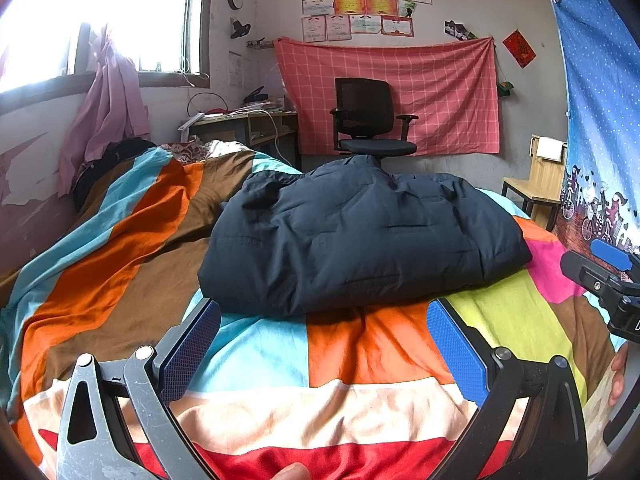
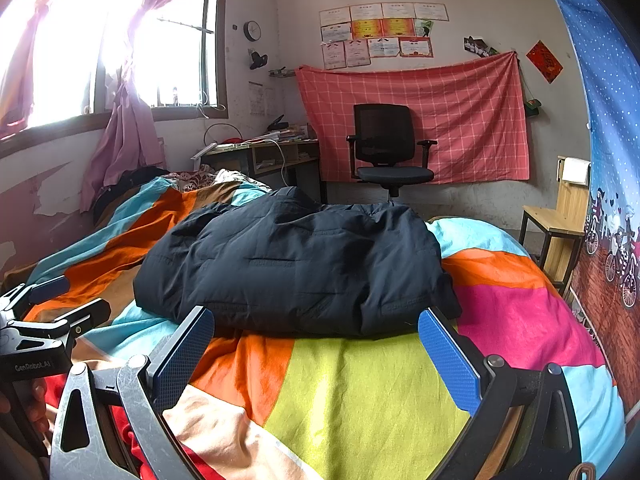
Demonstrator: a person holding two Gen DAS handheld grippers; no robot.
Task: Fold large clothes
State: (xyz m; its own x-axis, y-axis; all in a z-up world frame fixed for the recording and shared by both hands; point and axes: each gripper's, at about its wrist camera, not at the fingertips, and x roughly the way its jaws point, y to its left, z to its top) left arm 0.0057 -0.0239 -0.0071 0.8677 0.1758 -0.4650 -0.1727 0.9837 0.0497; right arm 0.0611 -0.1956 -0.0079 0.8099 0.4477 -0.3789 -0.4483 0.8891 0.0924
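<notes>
**Folded jacket on bed, two claws spread**

One dark navy padded jacket lies folded in a compact bundle on the bed's patchwork cover, its long axis running left to right across both views. Two claws face it: the left claw and the right claw, each spread wide and holding nothing, tips just short of the jacket's near edge. Behind stand one black office chair, one wooden chair and one cluttered desk.
</notes>
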